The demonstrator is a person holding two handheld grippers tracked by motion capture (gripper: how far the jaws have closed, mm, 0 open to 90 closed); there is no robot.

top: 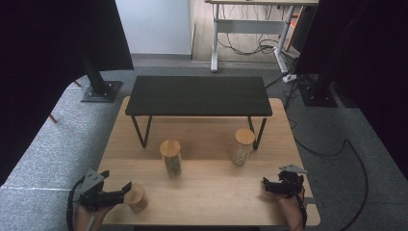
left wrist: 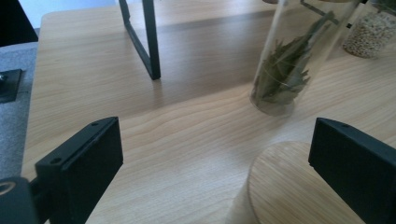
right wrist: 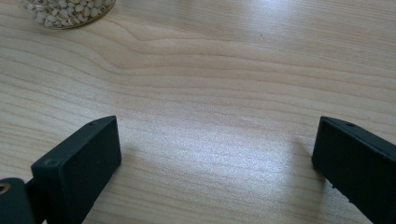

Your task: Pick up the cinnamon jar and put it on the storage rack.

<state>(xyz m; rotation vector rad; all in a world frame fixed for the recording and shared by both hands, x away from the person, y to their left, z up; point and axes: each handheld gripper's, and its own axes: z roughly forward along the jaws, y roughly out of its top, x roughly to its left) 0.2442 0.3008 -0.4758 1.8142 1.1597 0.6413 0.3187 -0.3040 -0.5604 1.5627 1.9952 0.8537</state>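
Note:
Three glass jars with wooden lids stand on the wooden table (top: pixel 211 192). A short jar (top: pixel 137 197) is at the front left, a tall jar of green leaves (top: pixel 171 159) is in the middle, and a jar of pale grains (top: pixel 242 147) is to the right. My left gripper (top: pixel 117 181) is open, its jaws level and pointing at the short jar. In the left gripper view that jar's lid (left wrist: pixel 285 186) lies low between the wide jaws (left wrist: pixel 217 140), close to the right one and not pressed. My right gripper (top: pixel 266 186) is open over bare wood (right wrist: pixel 217 135).
A low black shelf (top: pixel 198 95) on thin metal legs (left wrist: pixel 150 44) stands across the back of the table. The leaf jar (left wrist: pixel 286 65) and grain jar (left wrist: pixel 373 28) are ahead of the left gripper. The grain jar's base (right wrist: pixel 70 11) is beyond the right jaws. Grey floor surrounds the table.

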